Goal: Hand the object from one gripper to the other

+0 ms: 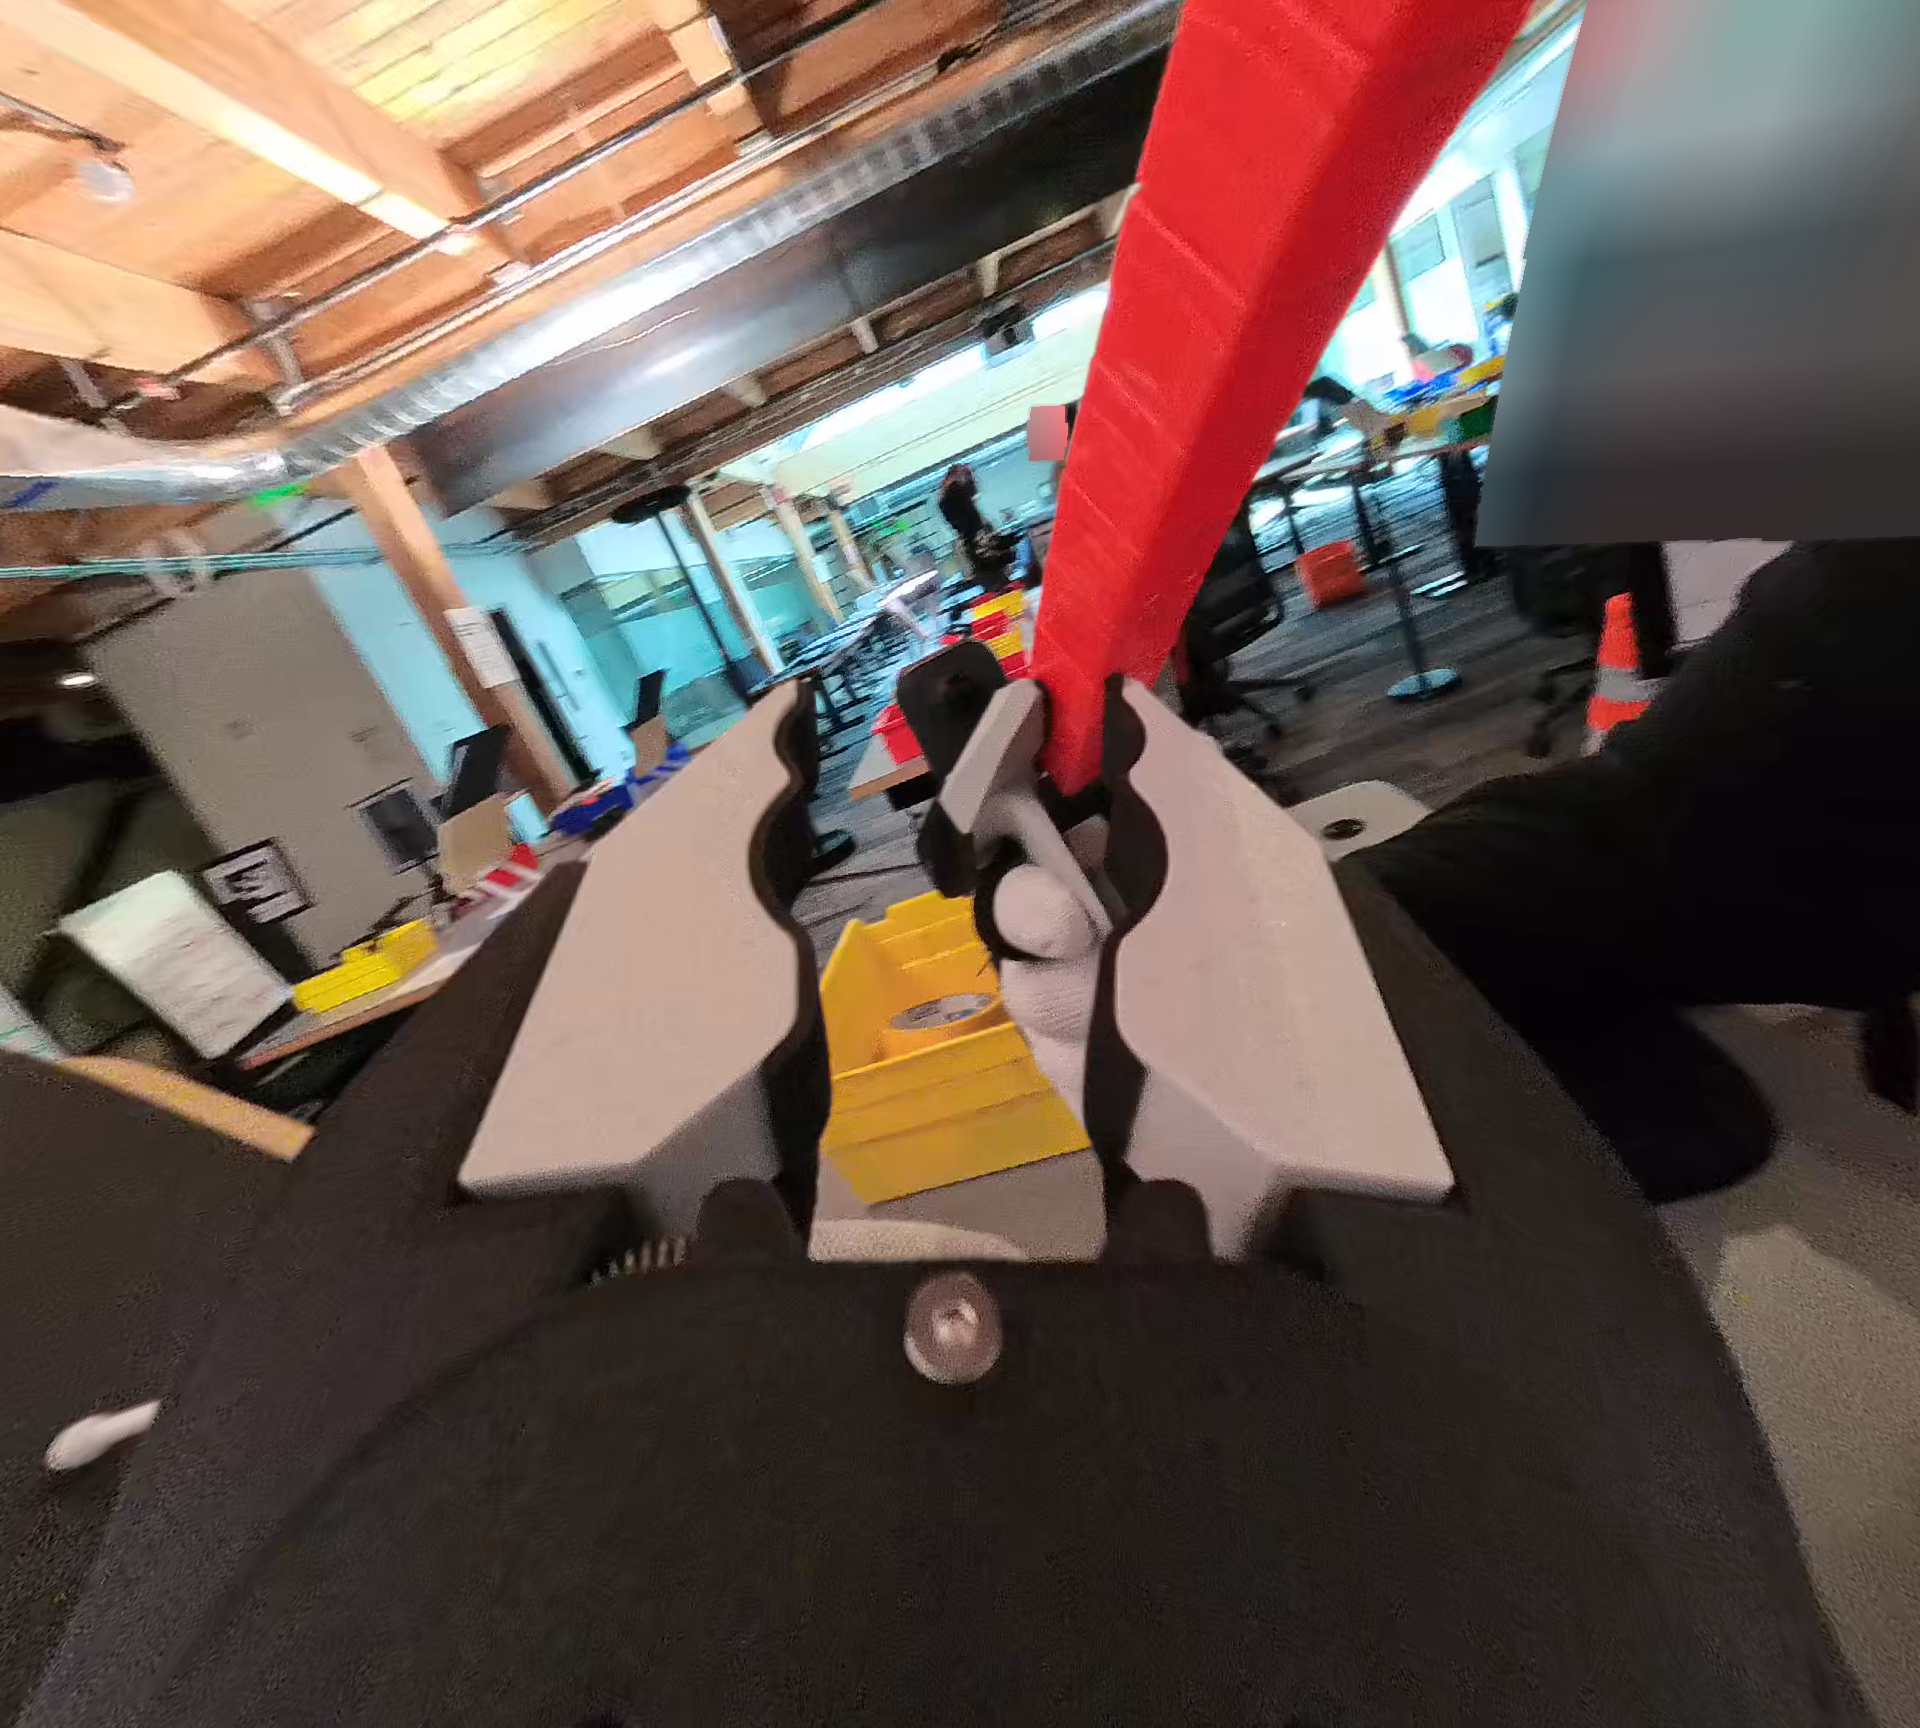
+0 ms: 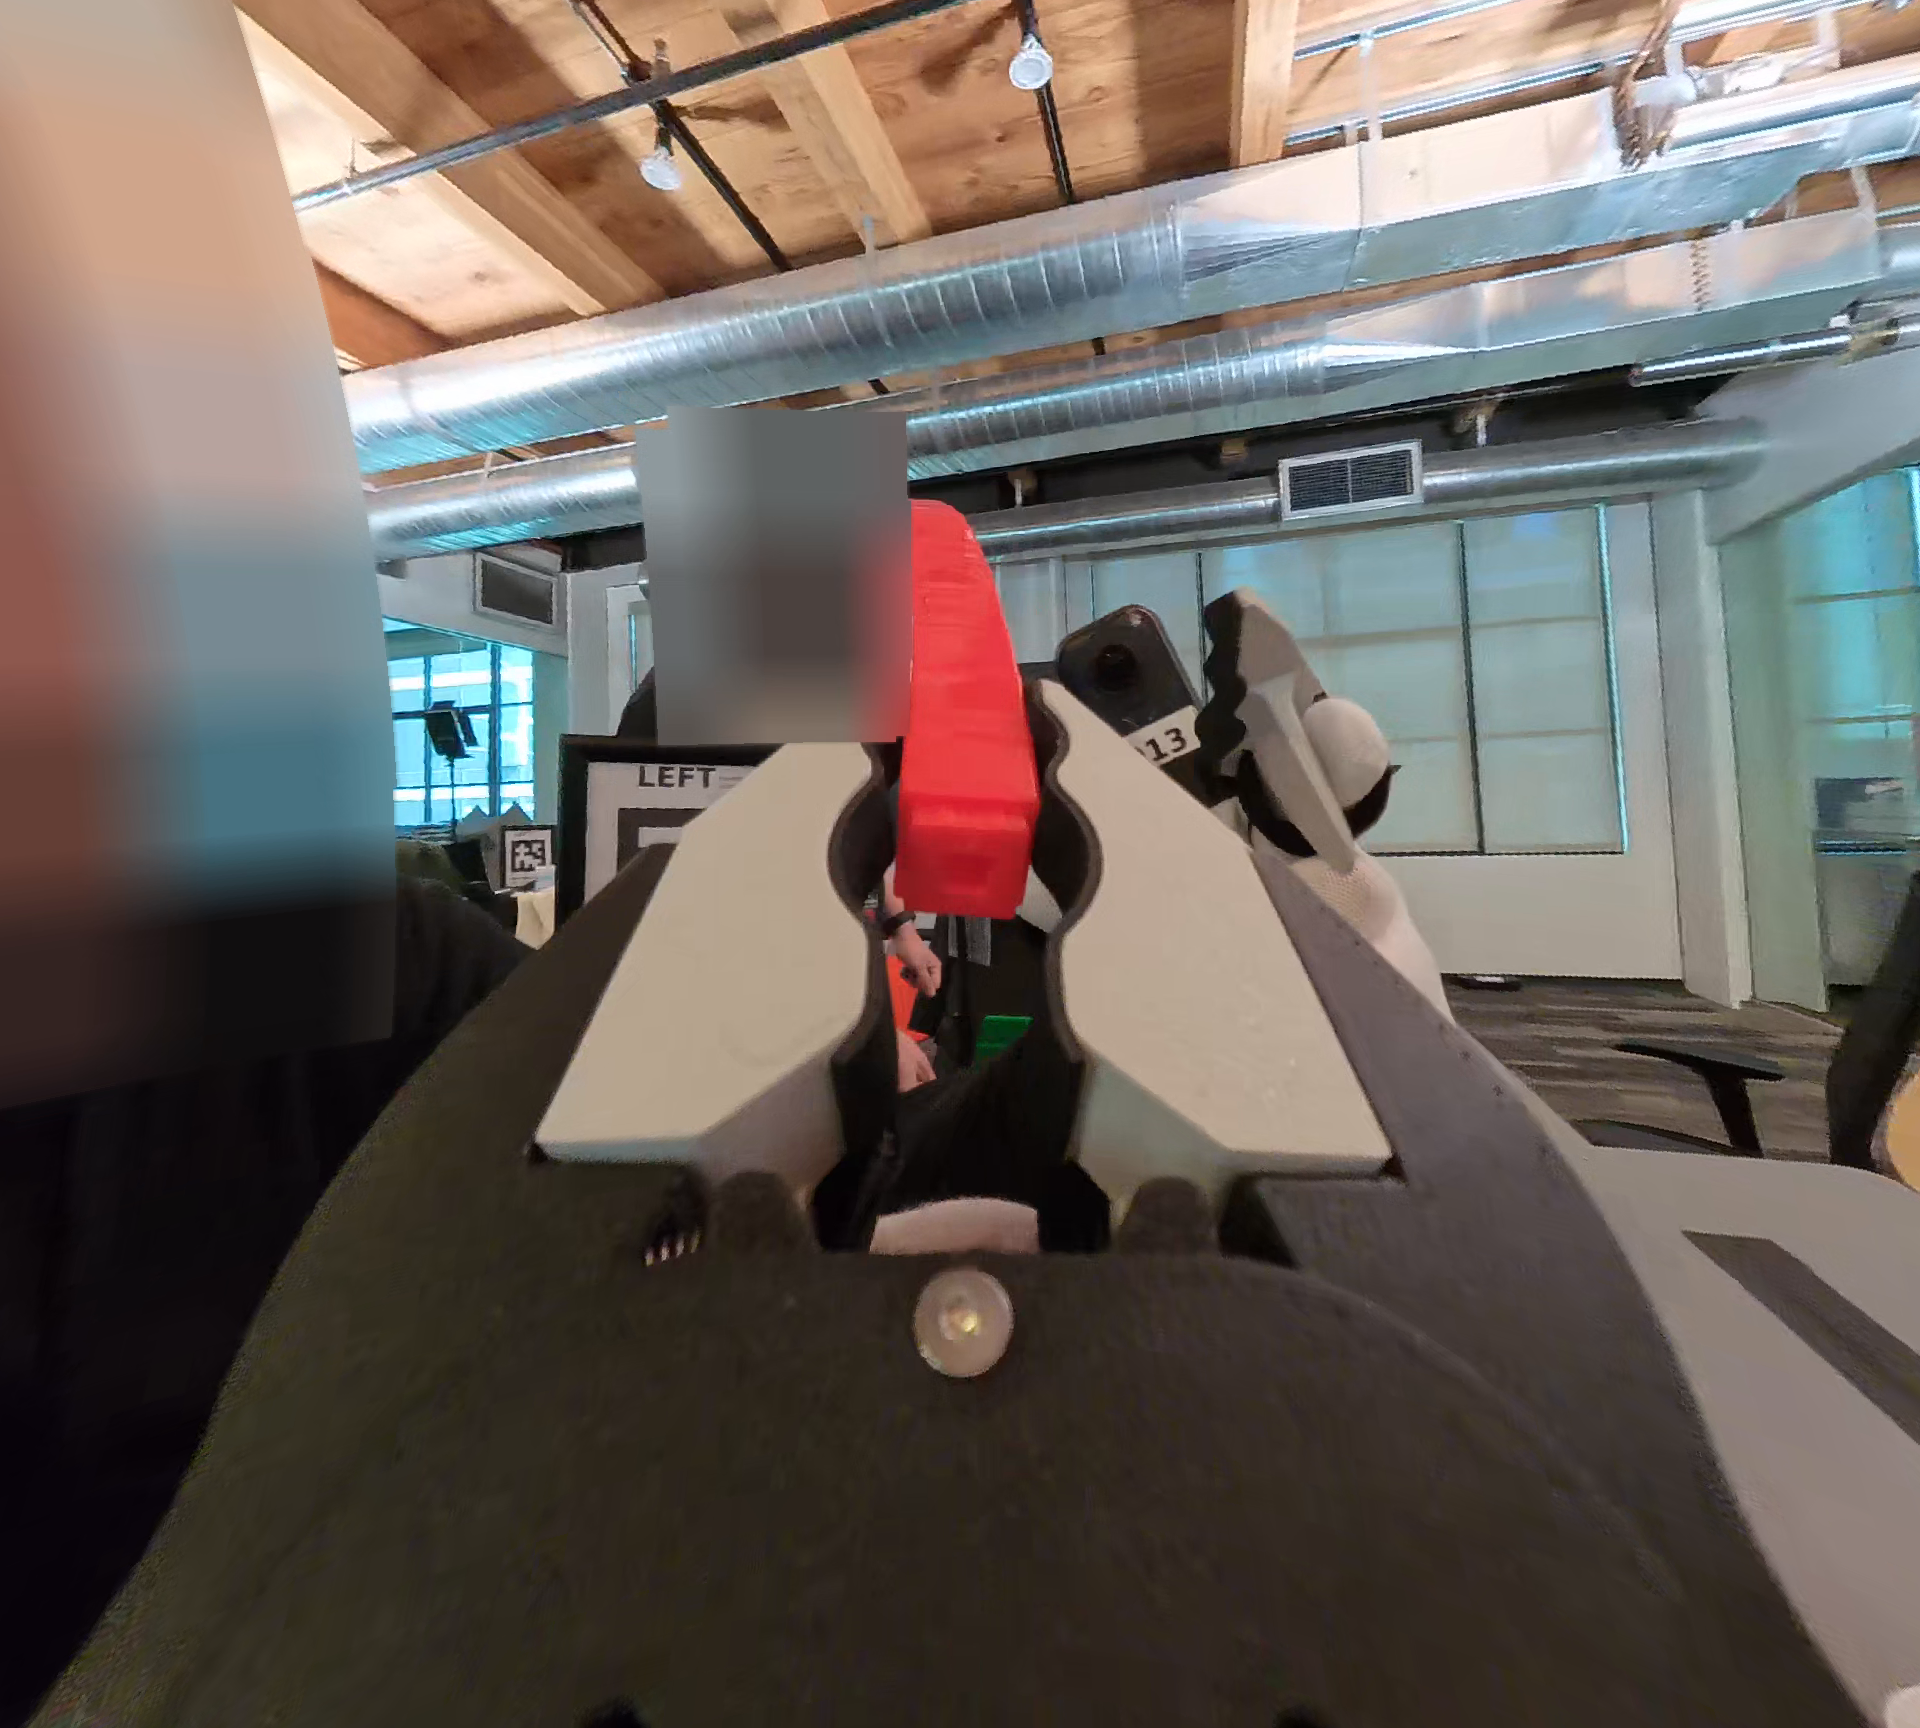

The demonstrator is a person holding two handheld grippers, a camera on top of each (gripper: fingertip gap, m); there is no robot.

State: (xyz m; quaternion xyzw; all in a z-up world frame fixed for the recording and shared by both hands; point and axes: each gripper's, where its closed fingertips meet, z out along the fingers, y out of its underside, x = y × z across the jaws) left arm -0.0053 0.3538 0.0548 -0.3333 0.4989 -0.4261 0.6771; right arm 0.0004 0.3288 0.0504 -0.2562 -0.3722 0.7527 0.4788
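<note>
A long red plastic object (image 2: 966,805) stands upright between the fingers of my right gripper (image 2: 961,743), which is shut on its lower end. In the left wrist view the same red object (image 1: 1247,224) runs from the top right down to my left gripper (image 1: 961,712). Its end lies just inside the left gripper's right fingertip (image 1: 1127,733). The left jaws stand wide apart and do not clamp it. One grey finger of the right gripper (image 1: 992,759) shows beside the red end. One left-gripper finger (image 2: 1262,712) shows beyond my right finger.
A yellow bin (image 1: 935,1086) holding a tape roll (image 1: 951,1013) sits below the grippers. A dark sleeve (image 1: 1662,847) and a white-gloved hand (image 1: 1044,940) are at the right. An orange cone (image 1: 1616,670), desks and chairs stand behind. A person stands behind the grippers (image 2: 634,712).
</note>
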